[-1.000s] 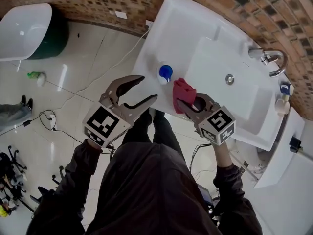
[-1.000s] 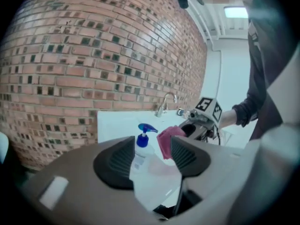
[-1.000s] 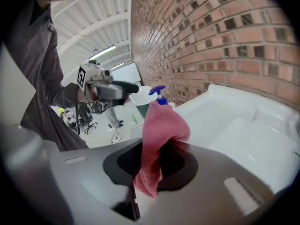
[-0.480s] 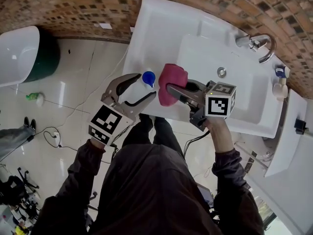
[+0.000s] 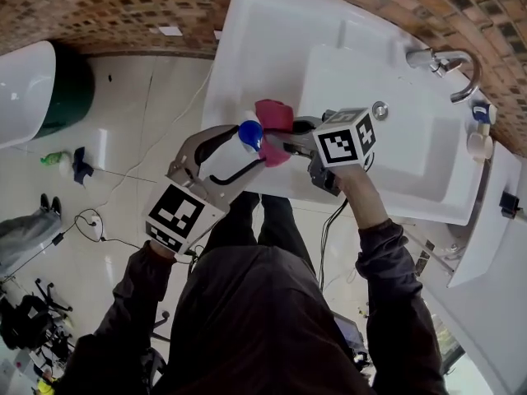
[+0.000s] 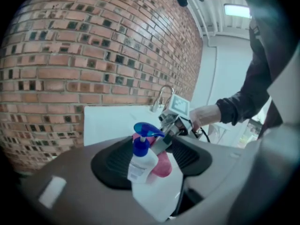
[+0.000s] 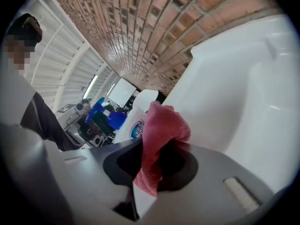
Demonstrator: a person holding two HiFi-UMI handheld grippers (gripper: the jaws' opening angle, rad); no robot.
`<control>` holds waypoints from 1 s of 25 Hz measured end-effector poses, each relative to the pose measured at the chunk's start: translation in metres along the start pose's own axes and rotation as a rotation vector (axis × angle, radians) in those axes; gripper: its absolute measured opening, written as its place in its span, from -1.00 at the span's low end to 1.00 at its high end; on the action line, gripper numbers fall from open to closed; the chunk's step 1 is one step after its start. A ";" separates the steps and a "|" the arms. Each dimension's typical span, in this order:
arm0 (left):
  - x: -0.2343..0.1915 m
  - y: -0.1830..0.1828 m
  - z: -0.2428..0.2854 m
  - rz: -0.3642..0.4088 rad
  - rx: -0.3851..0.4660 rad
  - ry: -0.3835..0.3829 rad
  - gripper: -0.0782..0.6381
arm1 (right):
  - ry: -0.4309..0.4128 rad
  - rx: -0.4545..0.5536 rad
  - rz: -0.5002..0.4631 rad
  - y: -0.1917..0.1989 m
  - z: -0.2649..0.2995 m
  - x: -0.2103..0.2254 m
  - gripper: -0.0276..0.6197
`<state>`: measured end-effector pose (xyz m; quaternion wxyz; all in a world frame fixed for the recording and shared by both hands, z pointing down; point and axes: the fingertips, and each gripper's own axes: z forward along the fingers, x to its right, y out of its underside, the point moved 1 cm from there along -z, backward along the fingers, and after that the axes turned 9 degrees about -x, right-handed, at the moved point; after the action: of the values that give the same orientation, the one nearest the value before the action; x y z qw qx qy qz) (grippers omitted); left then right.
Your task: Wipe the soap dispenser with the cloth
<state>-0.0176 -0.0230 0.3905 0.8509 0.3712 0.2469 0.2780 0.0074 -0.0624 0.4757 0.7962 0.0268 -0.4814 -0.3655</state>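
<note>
- The left gripper (image 5: pixel 252 146) is spread wide, with one jaw on each side of the white plastic soap dispenser (image 6: pixel 143 161) with the blue pump top (image 6: pixel 147 129). The pads don't look like they're squeezing it, so it's more of a fence than a grip.
- The right gripper (image 5: pixel 288 138) is pinched on a bunched-up pink-red cloth (image 7: pixel 161 135), and the wad sticks out past its tips.
- What's new: a second ago the left jaws were short of the dispenser with nothing in them, and the cloth was held off on the basin side, clear of it. Now the dispenser sits inside the left jaws and the cloth is right up against its basin-facing side, just under the pump.
- The right gripper has rolled too, and its marker cube (image 5: pixel 346 137) shows a different face upward.
- My read is that the setup is done and the actual rubbing is only just starting.
- The dispenser stands at the front left corner of the white ceramic sink (image 5: pixel 272 31), close to the front edge.
- Past that edge it's a straight drop to the glossy floor (image 5: pixel 123 122), so a shove from the cloth could tip it off. The left jaws are what's blocking that.
- Room to move:
  - The flat rim behind the dispenser, toward the brick wall (image 5: pixel 99 6), is bare.
  - The basin (image 5: pixel 395 138) is open on the cloth side.
  - The chrome tap (image 5: pixel 449 64) at the back right corner is well apart.
</note>
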 end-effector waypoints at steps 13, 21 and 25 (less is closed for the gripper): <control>-0.019 0.021 0.018 -0.019 -0.064 -0.055 0.00 | 0.166 -0.131 -0.070 0.021 0.023 0.029 -0.71; -0.022 0.040 0.041 -0.017 -0.166 -0.102 0.11 | 0.202 -0.136 -0.185 0.020 0.019 0.005 -0.71; -0.023 0.040 0.048 0.023 -0.192 -0.094 0.10 | 0.208 -0.149 -0.251 0.025 0.022 -0.005 -0.72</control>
<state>-0.0163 -0.0388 0.4552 0.8899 0.3032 0.1746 0.2925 0.0027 -0.0343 0.4941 0.7896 0.0653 -0.3607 -0.4920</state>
